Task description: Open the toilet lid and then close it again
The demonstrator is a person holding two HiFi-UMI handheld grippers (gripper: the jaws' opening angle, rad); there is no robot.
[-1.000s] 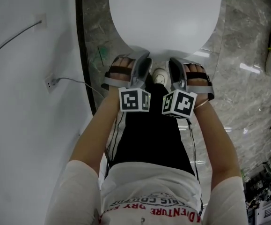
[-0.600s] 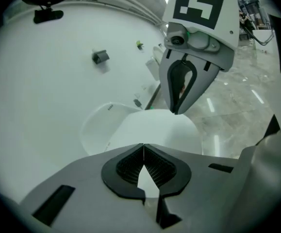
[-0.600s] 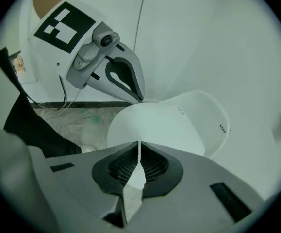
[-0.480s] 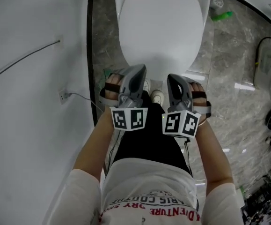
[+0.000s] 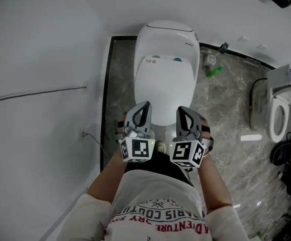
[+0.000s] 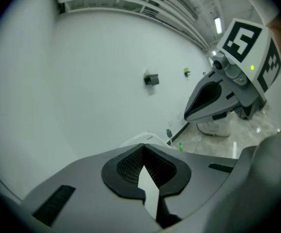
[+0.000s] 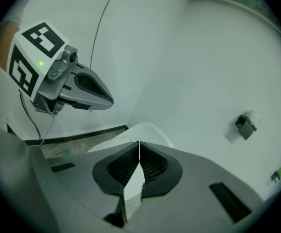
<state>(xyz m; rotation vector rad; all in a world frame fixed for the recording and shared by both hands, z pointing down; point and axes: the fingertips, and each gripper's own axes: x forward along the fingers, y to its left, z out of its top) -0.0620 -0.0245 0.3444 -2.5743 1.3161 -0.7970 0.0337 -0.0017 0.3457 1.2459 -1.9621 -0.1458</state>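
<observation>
Now, side by side at lower centre of the head view, left gripper [image 5: 143, 107] and right gripper [image 5: 182, 110], overlapping the near end of the toilet lid [image 5: 164, 84] in the frame. Fingers [image 6: 125, 165] of the left pressed together on nothing; fingers [image 7: 152, 165] of the right likewise, tips touching, empty. Lid down flat on the white toilet [image 5: 168, 34], upper centre, beside the white wall [image 5: 44, 44]. Marble floor [image 5: 230, 109] to the right, with a green bottle [image 5: 214, 72] and a second toilet [image 5: 278, 115] at the right edge
</observation>
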